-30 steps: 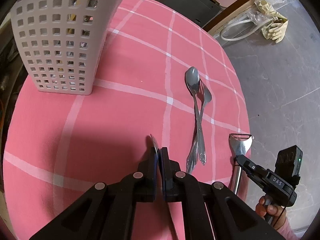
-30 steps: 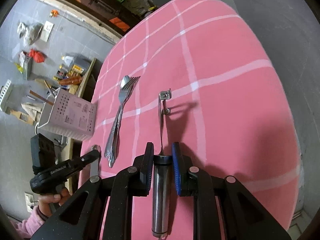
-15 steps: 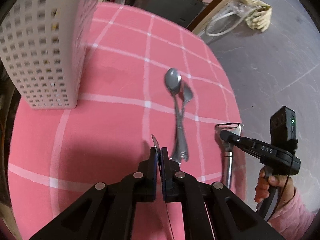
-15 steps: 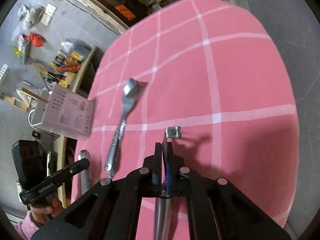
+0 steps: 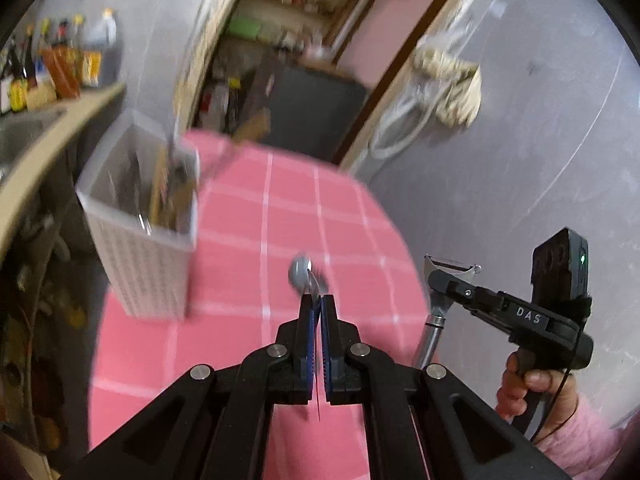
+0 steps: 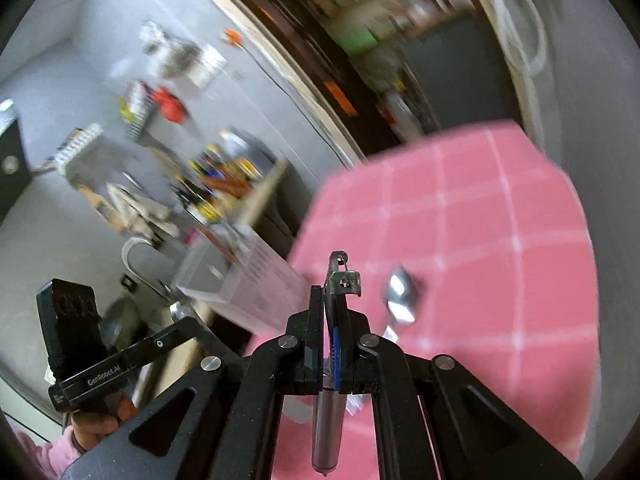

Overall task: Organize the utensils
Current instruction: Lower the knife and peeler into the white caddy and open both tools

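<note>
**Peeler and Blade Both Up Off the Table**

The peeler [image 6: 329, 396] hangs in the air, right gripper [image 6: 329, 300] clamped on its round, smooth steel handle: light, stiff, slippery, so grip mid-handle, clear of the blade. The left gripper [image 5: 317, 306] pinches something thin and flat, maybe a knife [image 5: 318, 394]. Spoon [image 5: 300, 274] lies on the pink checked cloth [image 5: 240, 248]; the white perforated basket [image 5: 148, 276] waits nearby.

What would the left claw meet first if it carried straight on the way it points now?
Probably the spoon lying on the pink checked tablecloth just past the left claw; blur leaves depth uncertain.
</note>
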Demonstrator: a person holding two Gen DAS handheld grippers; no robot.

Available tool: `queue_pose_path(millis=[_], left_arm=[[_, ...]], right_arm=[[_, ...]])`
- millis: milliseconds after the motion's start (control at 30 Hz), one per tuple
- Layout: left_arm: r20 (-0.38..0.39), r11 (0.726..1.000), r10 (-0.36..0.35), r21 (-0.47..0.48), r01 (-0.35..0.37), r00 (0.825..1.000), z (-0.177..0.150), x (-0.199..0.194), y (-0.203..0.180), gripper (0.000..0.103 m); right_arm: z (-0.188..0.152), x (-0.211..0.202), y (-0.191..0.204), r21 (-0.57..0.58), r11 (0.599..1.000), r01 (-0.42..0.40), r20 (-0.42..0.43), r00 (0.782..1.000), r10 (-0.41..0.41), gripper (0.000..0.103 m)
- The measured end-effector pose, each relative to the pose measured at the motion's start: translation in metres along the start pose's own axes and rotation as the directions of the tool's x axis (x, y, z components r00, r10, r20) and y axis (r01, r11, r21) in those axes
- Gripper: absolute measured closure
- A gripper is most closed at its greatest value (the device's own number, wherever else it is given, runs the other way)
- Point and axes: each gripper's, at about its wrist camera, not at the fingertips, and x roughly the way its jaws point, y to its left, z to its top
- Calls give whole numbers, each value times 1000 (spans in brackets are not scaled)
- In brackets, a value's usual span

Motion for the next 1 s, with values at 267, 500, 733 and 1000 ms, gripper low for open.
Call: queue_pose_path(millis=[267,500,733,1000], left_arm=[[253,996,56,56,-72,966,77,-66,4,100],[329,968,168,124,-219,929,120,-68,26,100],[285,944,240,157,-292,928,111,-44,53,99],[219,956,223,138,-257,950,91,-26,72,99]], right_arm=[[60,21,76,-144,979,-145,188,967,171,100],[68,71,126,-268,954,-131,226,955,195,100],[54,110,146,-365,924,-118,175,966,192,100],[35,134,134,-380,922,-77,109,986,127,100]])
